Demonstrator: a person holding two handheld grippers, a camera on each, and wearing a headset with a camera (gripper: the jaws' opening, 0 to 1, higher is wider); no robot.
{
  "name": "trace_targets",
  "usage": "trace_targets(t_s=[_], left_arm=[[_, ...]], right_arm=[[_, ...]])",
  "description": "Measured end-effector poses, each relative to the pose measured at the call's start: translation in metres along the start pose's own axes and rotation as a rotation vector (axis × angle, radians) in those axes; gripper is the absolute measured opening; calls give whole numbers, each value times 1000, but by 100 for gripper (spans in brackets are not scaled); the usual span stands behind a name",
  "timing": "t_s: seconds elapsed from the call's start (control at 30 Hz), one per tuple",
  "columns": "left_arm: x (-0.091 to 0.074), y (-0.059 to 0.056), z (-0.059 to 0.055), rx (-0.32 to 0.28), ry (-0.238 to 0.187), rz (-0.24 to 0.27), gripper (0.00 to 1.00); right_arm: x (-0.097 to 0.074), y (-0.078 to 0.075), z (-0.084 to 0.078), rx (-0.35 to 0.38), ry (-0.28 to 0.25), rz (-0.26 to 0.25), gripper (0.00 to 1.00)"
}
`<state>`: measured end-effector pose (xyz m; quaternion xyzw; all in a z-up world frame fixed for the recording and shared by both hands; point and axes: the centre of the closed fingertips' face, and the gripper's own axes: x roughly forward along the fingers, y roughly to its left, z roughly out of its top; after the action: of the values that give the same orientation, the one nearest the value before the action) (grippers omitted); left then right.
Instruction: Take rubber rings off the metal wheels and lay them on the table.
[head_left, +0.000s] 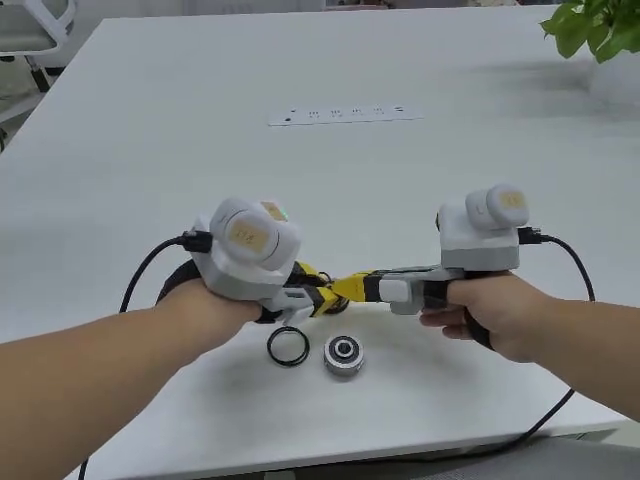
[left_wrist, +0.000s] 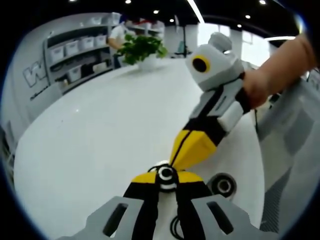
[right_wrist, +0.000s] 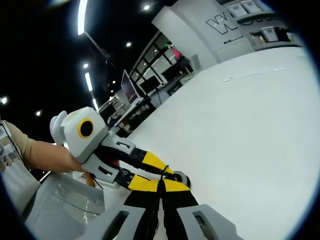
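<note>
Above the white table (head_left: 200, 150) my two grippers meet tip to tip. My left gripper (head_left: 320, 298) is shut on a small metal wheel (left_wrist: 166, 174), held between its yellow-and-black jaws (left_wrist: 166, 181). My right gripper (head_left: 342, 290) comes in from the right and is shut on the thin black rubber ring (right_wrist: 163, 173) at that wheel's edge (right_wrist: 181, 177). On the table just below lie a loose black rubber ring (head_left: 288, 346) and a bare metal wheel (head_left: 343, 355), side by side and apart. That bare wheel (left_wrist: 222, 185) lies to the right of my left jaws.
A flush socket strip (head_left: 345, 113) sits in the middle of the table further back. A green plant (head_left: 595, 25) stands at the far right corner. Black cables (head_left: 150, 265) trail from both grippers to the table's front edge. A chair (head_left: 35, 30) stands at the far left.
</note>
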<state>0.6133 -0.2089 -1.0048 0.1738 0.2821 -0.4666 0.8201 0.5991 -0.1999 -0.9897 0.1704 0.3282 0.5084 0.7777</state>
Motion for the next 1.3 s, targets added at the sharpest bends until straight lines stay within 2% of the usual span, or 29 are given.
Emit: trace_targets(t_s=[0.3,0.47,0.6,0.73,1.03,1.27,1.3], left_arm=[[0,0,1,-16,-6,-4,13],[1,1,1,-51,-12,-23,15],[-2,-1,3,-45,-19,-32,16],[-8,-1,11,-50,-48,-34,16],[-27,-8,14,-42,-71,-47,20],[-47,-12,21,-60,-117,-51,23],[-49,-9,20,-61,-123,-50,23]], right_arm=[[-4,-9,-1,1,8,-40,0],[-5,-8,2,5,3,-41,0],[-6,-7,3,6,-2,-38,0],[-9,-7,7,15,-14,-39,0],[-13,1,14,23,-37,-25,0],[-14,9,18,20,-46,-10,0],[-14,10,18,19,-47,-8,0]])
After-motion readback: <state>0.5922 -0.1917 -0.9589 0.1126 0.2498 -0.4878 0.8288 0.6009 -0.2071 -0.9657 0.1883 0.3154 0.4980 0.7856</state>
